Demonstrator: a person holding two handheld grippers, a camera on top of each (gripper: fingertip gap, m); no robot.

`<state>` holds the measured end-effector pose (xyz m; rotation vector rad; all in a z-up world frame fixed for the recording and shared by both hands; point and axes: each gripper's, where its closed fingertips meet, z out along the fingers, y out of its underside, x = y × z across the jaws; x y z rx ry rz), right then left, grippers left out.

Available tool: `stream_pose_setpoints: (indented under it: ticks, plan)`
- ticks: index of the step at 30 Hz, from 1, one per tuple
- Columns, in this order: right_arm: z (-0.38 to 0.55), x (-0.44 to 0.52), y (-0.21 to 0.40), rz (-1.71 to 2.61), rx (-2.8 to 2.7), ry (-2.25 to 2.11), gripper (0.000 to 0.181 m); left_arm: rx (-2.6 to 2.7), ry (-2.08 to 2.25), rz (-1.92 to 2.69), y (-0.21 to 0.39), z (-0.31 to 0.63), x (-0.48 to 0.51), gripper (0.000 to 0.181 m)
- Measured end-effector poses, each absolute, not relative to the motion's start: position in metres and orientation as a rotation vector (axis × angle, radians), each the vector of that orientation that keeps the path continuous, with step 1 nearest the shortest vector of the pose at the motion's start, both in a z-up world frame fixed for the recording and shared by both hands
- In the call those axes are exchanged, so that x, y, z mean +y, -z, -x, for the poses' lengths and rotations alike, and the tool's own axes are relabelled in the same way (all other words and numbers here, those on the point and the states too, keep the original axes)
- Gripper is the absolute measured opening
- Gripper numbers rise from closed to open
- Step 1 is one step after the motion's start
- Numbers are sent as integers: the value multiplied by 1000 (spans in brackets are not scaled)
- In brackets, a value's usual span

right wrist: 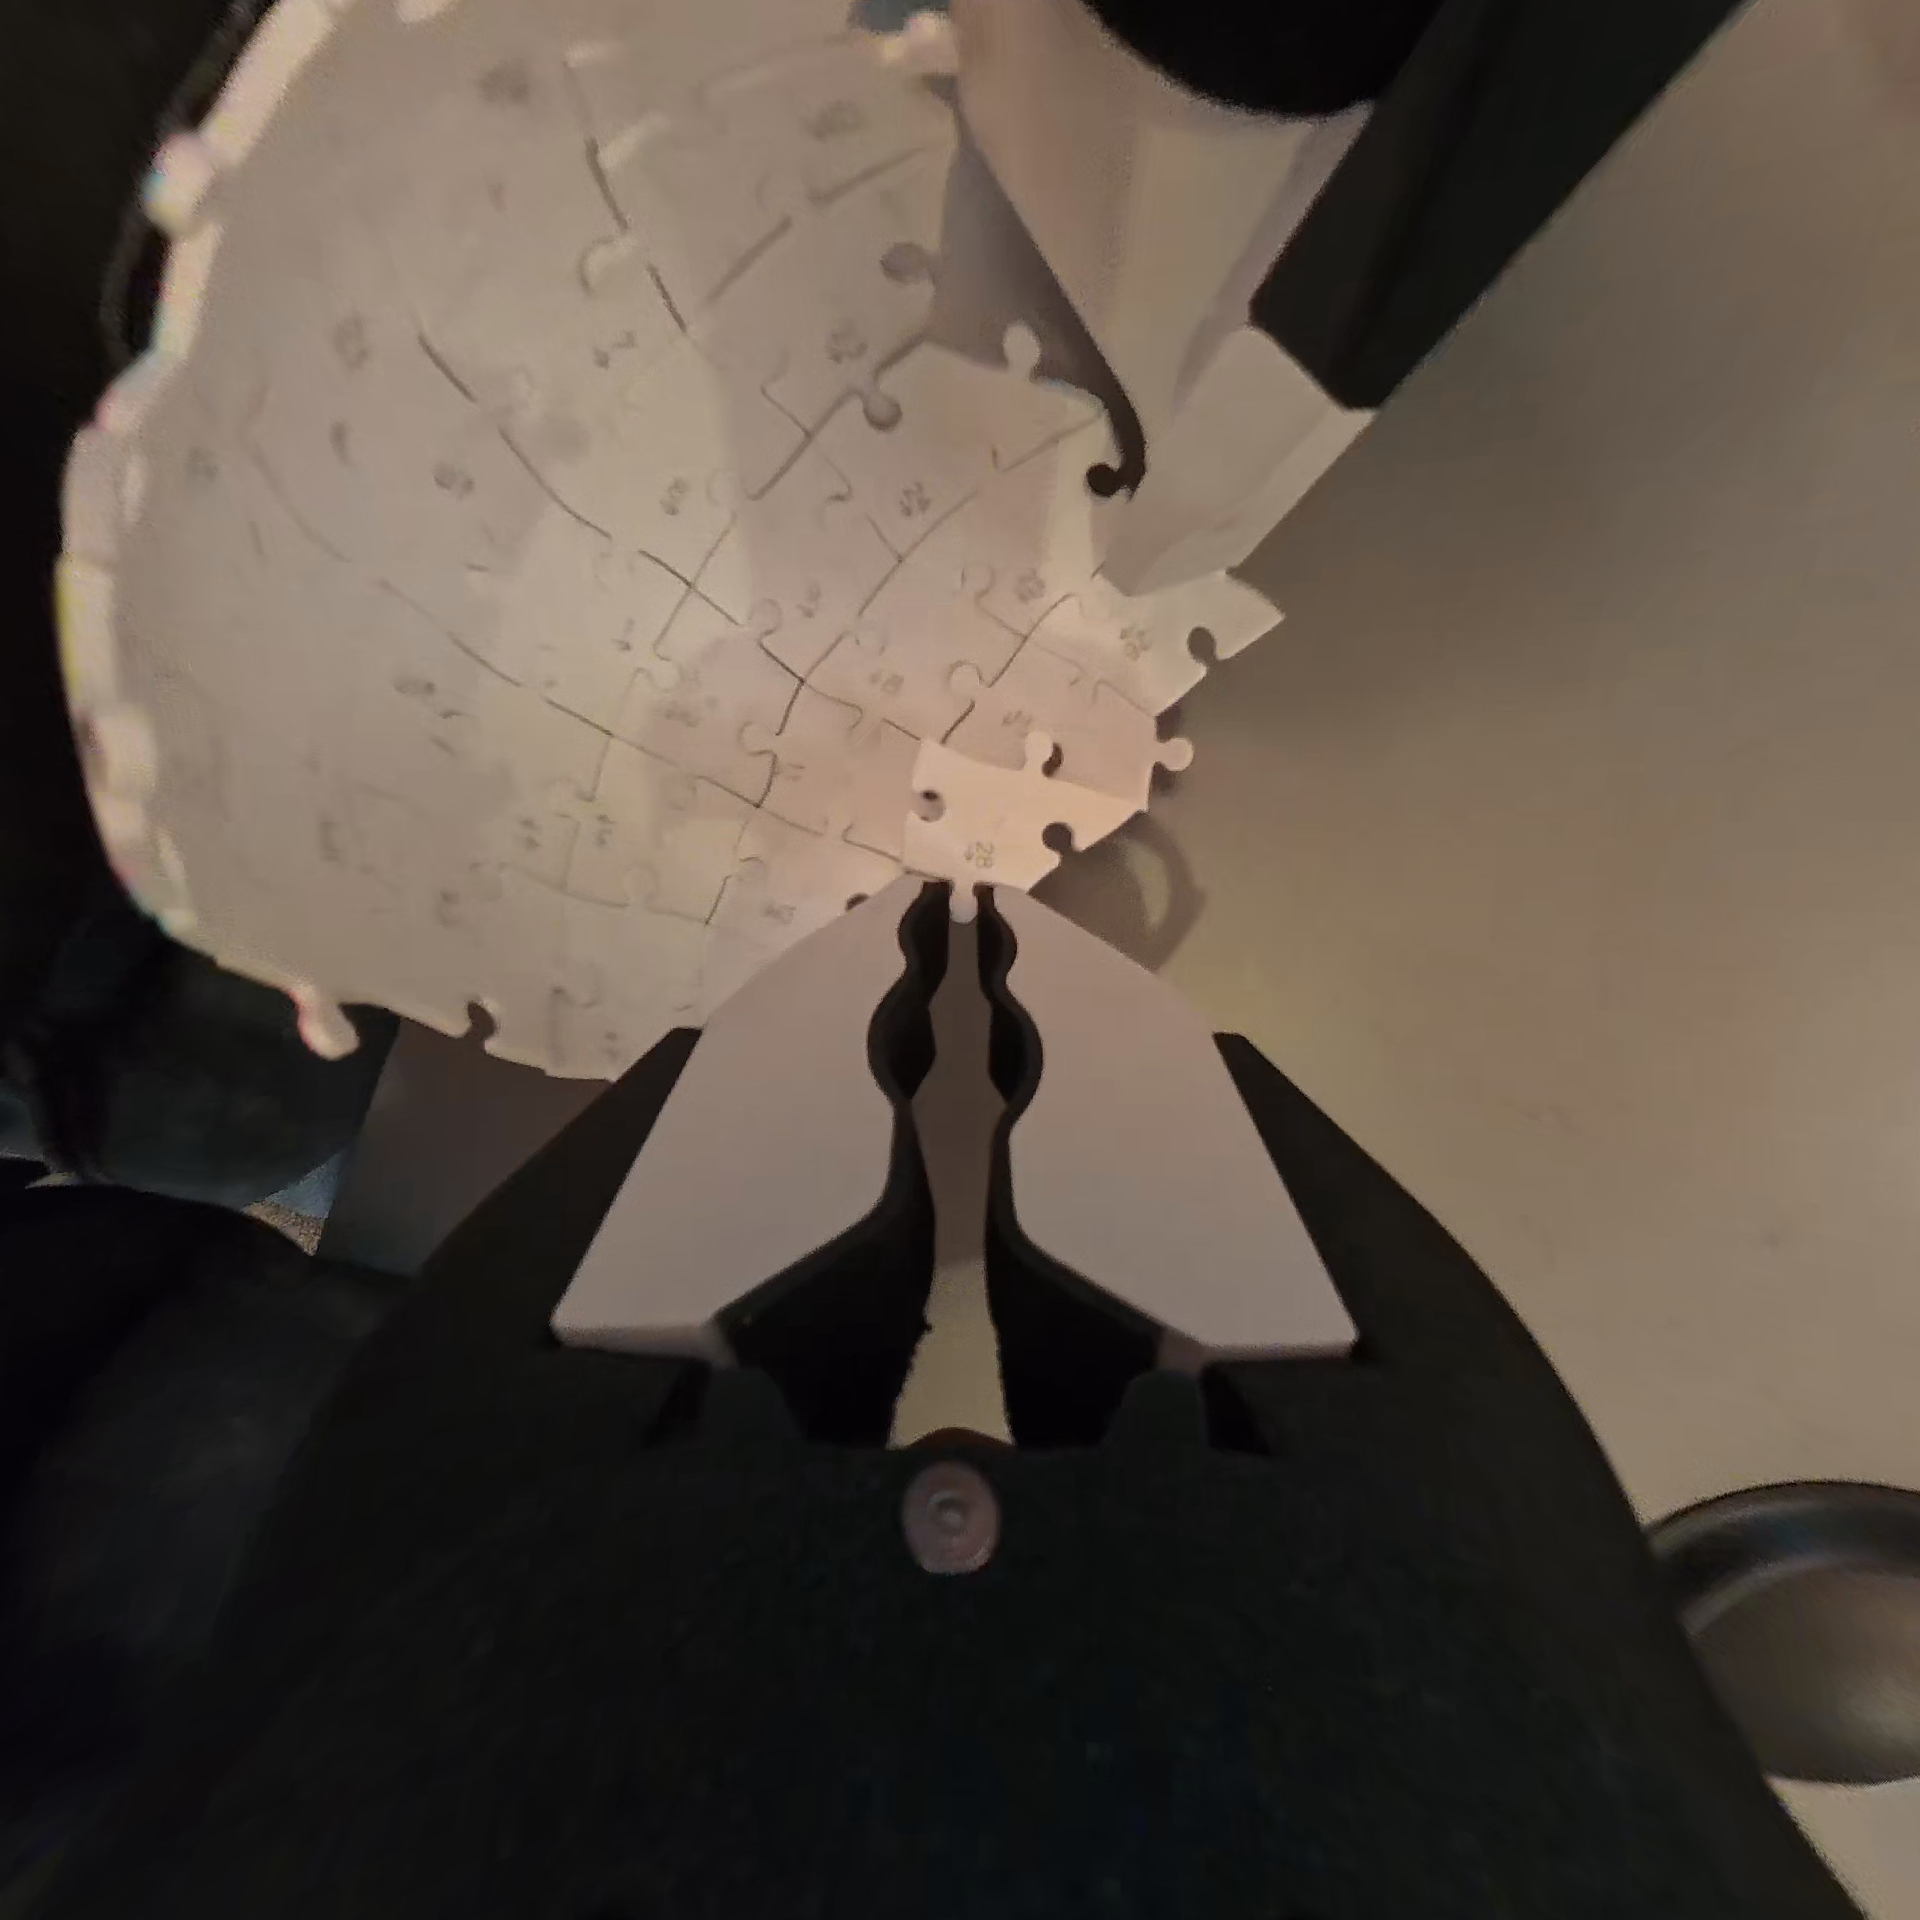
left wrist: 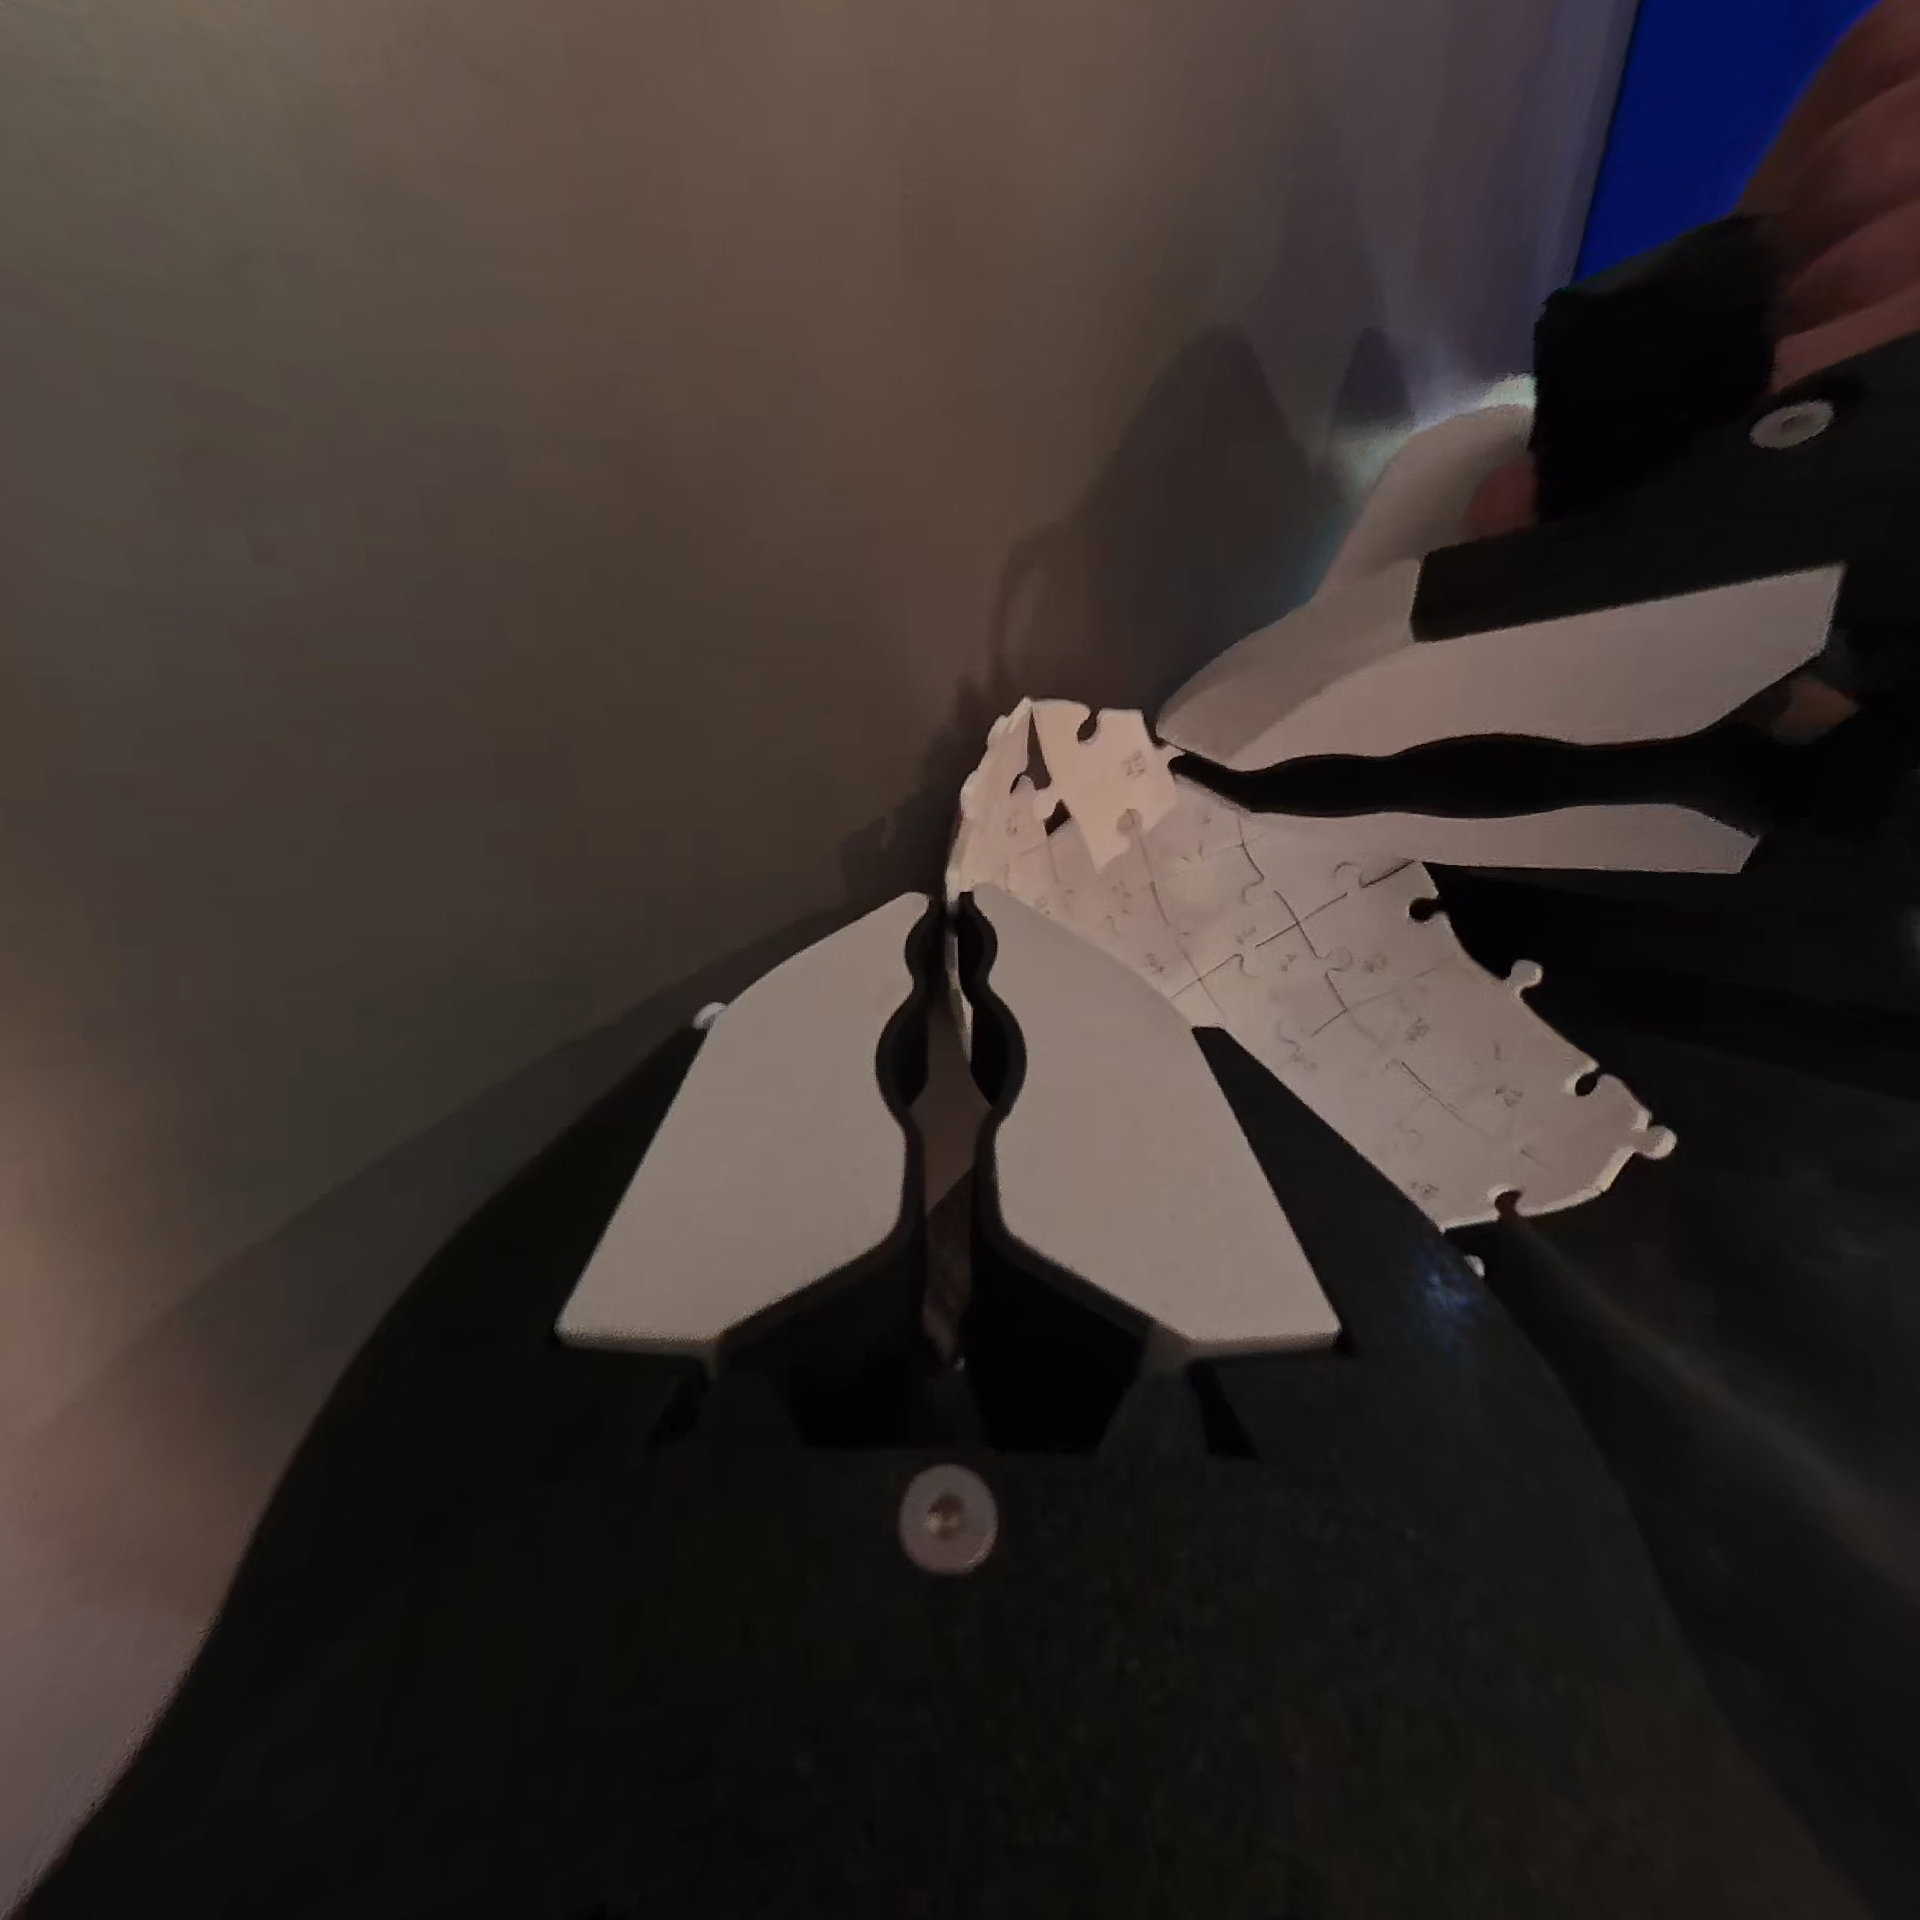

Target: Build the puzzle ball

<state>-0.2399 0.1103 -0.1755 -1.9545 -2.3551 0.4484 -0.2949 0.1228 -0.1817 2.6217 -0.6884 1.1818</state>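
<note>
Left gripper [left wrist: 954, 914] is pinched on the rim of the shell [right wrist: 499, 582], apparently steadying this part-built ball above the table [right wrist: 1558, 831]. Right gripper [right wrist: 964, 914] nips 1 loose piece [right wrist: 987, 821] by its tab, held against the shell's edge, likely for seating.

Small dark printed numerals, one per piece, mark the white inner faces of the curved, partly joined puzzle shell [right wrist: 582, 582]; most are blurred. The sharpest mark sits on the loose white puzzle piece [right wrist: 987, 821] at about 6 o'clock of the shell. No brand, label or sign appears elsewhere
</note>
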Motion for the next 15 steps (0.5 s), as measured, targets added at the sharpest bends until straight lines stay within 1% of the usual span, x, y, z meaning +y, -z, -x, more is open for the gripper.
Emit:
stream_pose_setpoints:
  ticks: [7, 15]
  plan:
    - [239, 115, 178, 1964, -2388, -344, 5, -688, -1162, -2620, 180, 294, 123, 2]
    - [236, 110, 185, 2037, -2376, -379, 6, -655, -1189, -2605, 182, 293, 125, 1]
